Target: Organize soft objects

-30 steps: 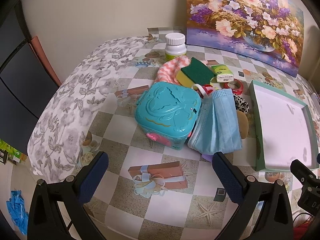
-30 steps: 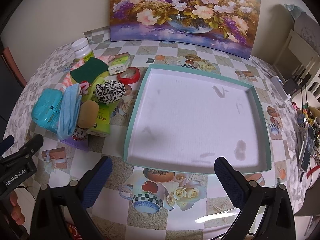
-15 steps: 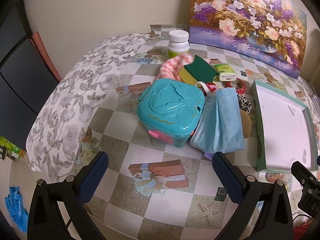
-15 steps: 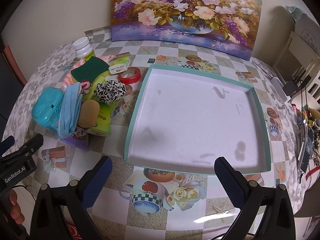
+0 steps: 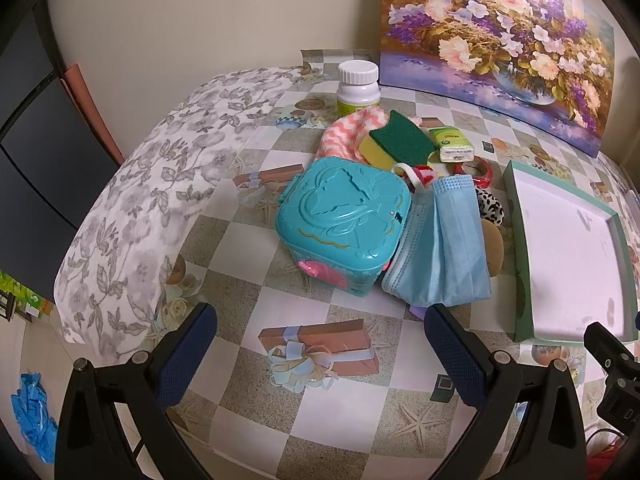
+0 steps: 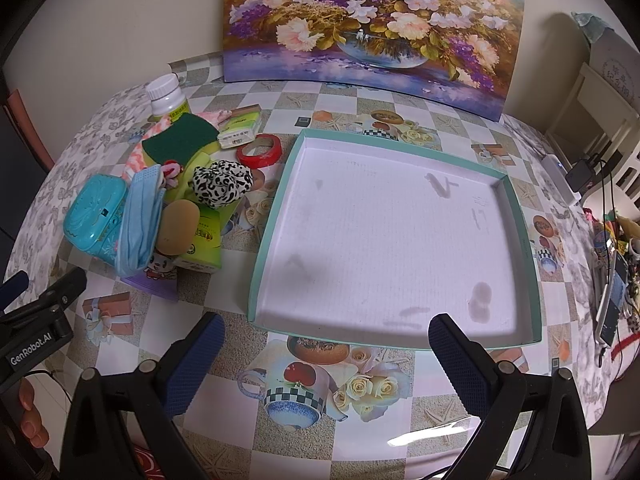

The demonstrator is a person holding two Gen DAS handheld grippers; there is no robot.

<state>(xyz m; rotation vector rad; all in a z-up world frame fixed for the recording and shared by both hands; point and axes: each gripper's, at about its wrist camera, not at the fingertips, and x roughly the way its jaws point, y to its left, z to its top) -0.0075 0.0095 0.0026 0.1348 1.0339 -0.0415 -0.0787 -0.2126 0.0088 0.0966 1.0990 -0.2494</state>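
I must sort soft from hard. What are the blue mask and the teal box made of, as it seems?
Mask: probably thin nonwoven fabric, matte, pleated and drooping limply. Box: likely hard moulded plastic, glossy, with crisp embossed relief.

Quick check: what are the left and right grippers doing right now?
Left gripper: open, holding nothing, hovering before the teal box.
Right gripper: open, holding nothing, before the tray.

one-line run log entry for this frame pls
phase: pre-grasp | left gripper: open, facing face mask | right gripper: open, over tray edge | tray: holds nothing | soft items: piled left of tray
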